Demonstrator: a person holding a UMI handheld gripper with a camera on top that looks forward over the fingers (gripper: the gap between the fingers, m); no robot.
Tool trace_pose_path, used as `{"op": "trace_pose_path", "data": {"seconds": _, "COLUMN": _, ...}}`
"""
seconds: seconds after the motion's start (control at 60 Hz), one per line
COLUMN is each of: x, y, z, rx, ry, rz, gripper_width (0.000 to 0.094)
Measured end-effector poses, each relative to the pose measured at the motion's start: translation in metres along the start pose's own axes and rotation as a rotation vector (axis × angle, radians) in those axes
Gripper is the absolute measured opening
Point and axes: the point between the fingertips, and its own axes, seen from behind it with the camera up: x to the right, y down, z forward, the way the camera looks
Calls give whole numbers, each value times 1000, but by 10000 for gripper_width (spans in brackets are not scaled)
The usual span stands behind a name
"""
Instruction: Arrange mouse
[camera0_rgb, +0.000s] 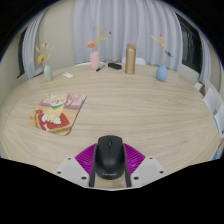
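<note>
A black computer mouse (110, 155) sits between my two fingers, its front end pointing away from me over the round wooden table (130, 105). My gripper (110, 162) is shut on the mouse: the magenta pads (87, 159) press against its left and right sides. I cannot tell whether the mouse's underside rests on the table or hangs just above it.
A colourful picture board (58, 112) lies on the table ahead to the left. Along the far edge stand a pale green vase (47, 70), a pink vase (95, 58), a brown cylinder (129, 58) and a blue vase (161, 72). A small dark object (114, 66) lies between them.
</note>
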Motion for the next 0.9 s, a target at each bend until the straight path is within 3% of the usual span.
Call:
{"op": "trace_pose_path", "data": {"seconds": 0.233, "x": -55, "y": -131, "z": -20, "rx": 156, "ry": -48, "rz": -1, "gripper_width": 408}}
{"op": "trace_pose_path", "data": {"seconds": 0.4, "x": -138, "y": -201, "z": 8, "rx": 210, "ry": -111, "rz": -5, "gripper_width": 407}}
{"op": "trace_pose_path", "data": {"seconds": 0.6, "x": -225, "y": -173, "z": 83, "rx": 132, "ry": -154, "rz": -54, "gripper_width": 406}}
{"op": "trace_pose_path", "data": {"seconds": 0.817, "x": -236, "y": -122, "z": 119, "rx": 72, "ry": -110, "rz": -87, "gripper_width": 420}}
{"op": "trace_pose_path", "data": {"seconds": 0.9, "x": -237, "y": -117, "z": 122, "rx": 70, "ry": -109, "rz": -77, "gripper_width": 496}}
